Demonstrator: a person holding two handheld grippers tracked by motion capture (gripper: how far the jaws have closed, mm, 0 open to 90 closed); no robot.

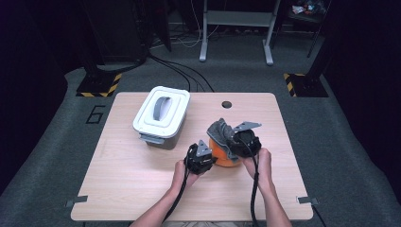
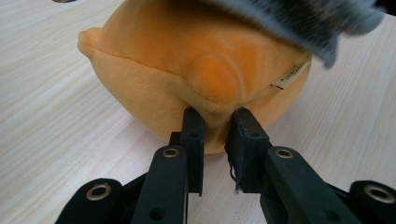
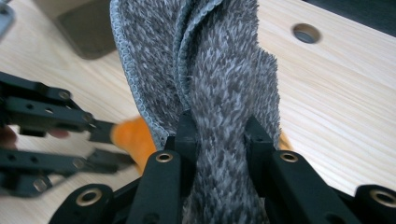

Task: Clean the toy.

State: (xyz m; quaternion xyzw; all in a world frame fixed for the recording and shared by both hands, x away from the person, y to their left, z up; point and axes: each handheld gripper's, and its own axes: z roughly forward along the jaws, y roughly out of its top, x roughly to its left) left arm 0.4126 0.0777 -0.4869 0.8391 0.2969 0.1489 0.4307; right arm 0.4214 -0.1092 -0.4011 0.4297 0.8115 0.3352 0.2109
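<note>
Both hand-held grippers, L [image 1: 213, 160] & R [image 1: 235, 141], clamped shut, side by side.

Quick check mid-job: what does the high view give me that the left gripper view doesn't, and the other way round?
High view alone: the white lidded box, the table's round hole, both hands, and the right gripper shut on the grey cloth. Left gripper view alone: the left gripper pinching a fold of the orange plush toy, and the toy's label. Both share: toy, cloth above it, and wooden table.

One orange plush toy [image 1: 223, 150], one grey cloth [image 1: 223, 132], one lidded bin [image 1: 161, 115], two hand-held grippers.
</note>
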